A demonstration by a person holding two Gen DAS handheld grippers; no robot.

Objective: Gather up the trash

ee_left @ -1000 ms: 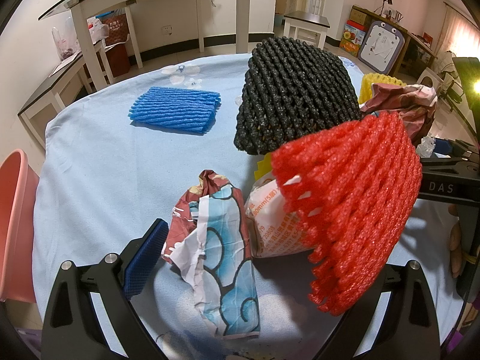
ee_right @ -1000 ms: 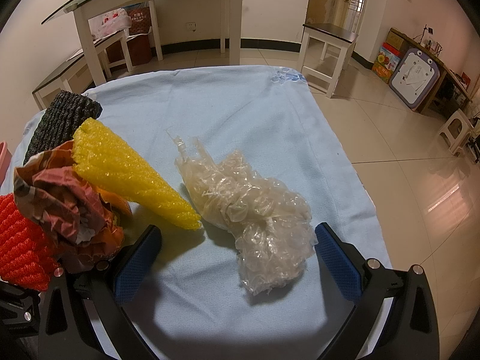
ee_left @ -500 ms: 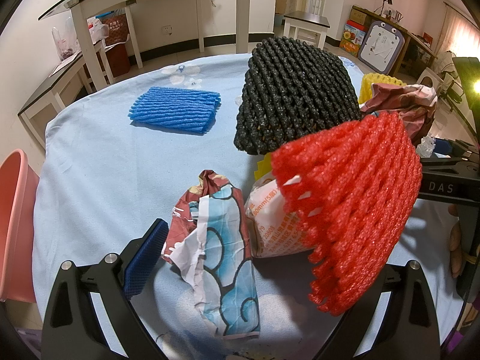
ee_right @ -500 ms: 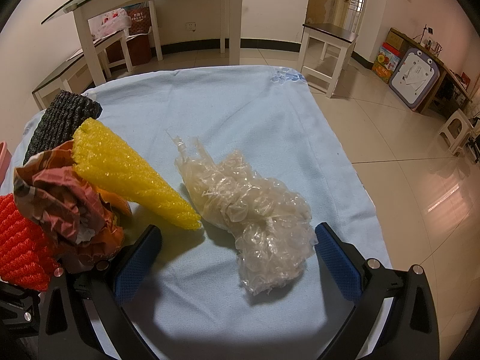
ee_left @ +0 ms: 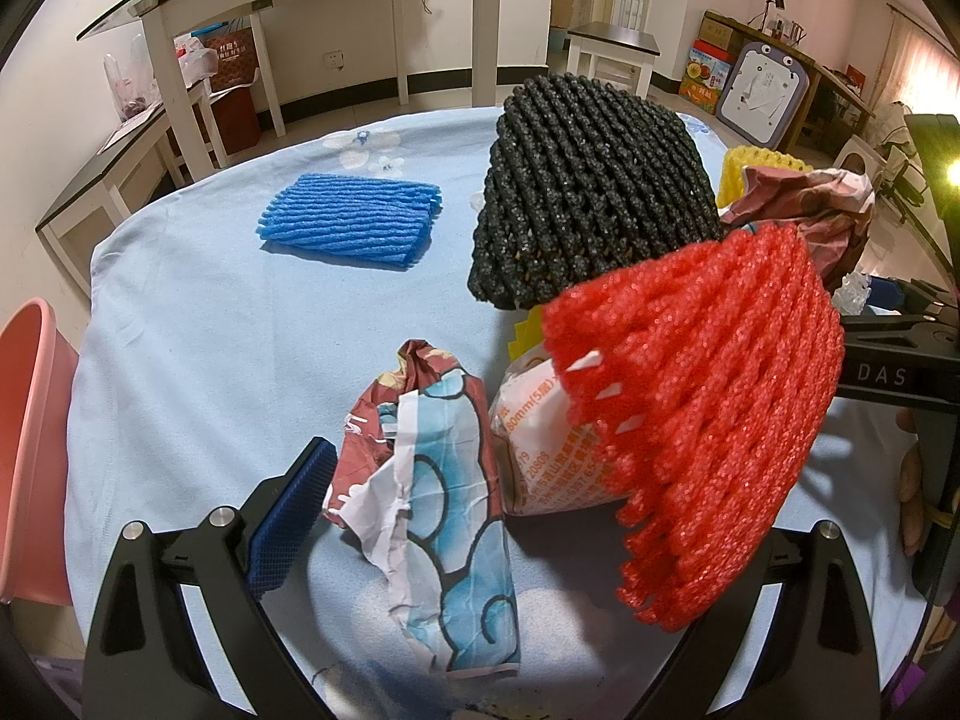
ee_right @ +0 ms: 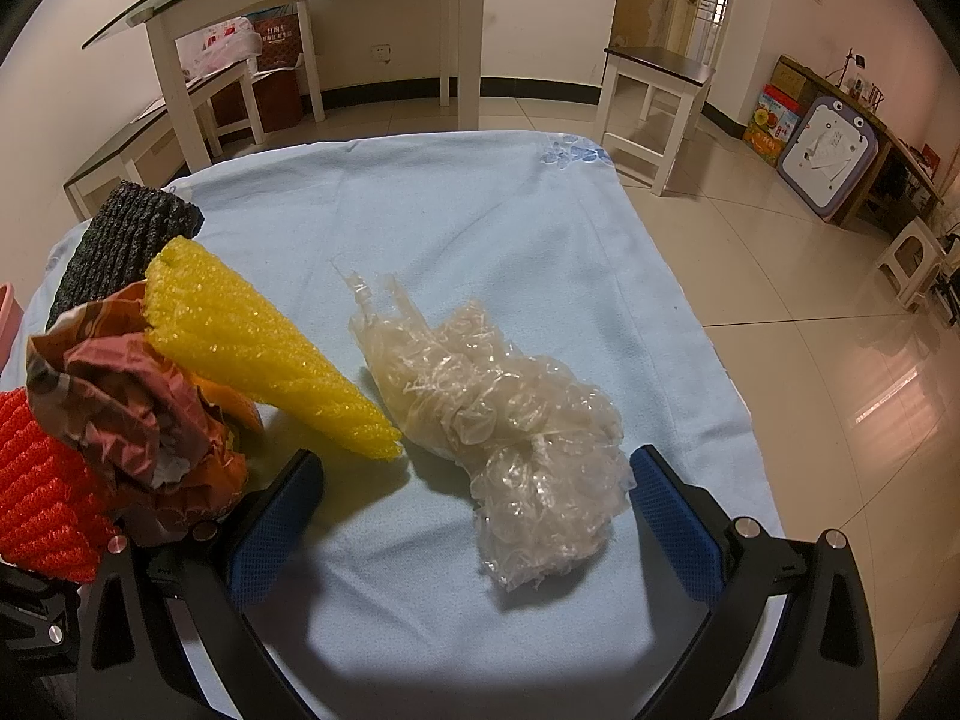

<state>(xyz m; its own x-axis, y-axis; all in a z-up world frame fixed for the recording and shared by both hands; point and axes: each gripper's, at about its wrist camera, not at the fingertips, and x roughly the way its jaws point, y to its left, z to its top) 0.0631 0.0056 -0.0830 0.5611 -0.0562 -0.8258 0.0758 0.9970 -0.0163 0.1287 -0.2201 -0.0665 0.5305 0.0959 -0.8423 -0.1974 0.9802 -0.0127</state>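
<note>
Trash lies on a table under a light blue cloth (ee_left: 198, 360). My left gripper (ee_left: 480, 516) is open around a crumpled blue and red wrapper (ee_left: 444, 504) and a white and orange packet (ee_left: 540, 456); a red foam net (ee_left: 702, 414) hides its right finger. A black foam net (ee_left: 594, 198) and a blue foam net (ee_left: 354, 222) lie farther off. My right gripper (ee_right: 474, 516) is open around a crumpled clear plastic bag (ee_right: 510, 426). A yellow foam net (ee_right: 258, 348) and a brown wrapper (ee_right: 132, 396) lie to its left.
A pink bin (ee_left: 27, 456) stands at the table's left edge. The right gripper's body (ee_left: 888, 360) is beside the red net. White tables, a stool (ee_right: 660, 90) and a tiled floor lie beyond the cloth's far and right edges.
</note>
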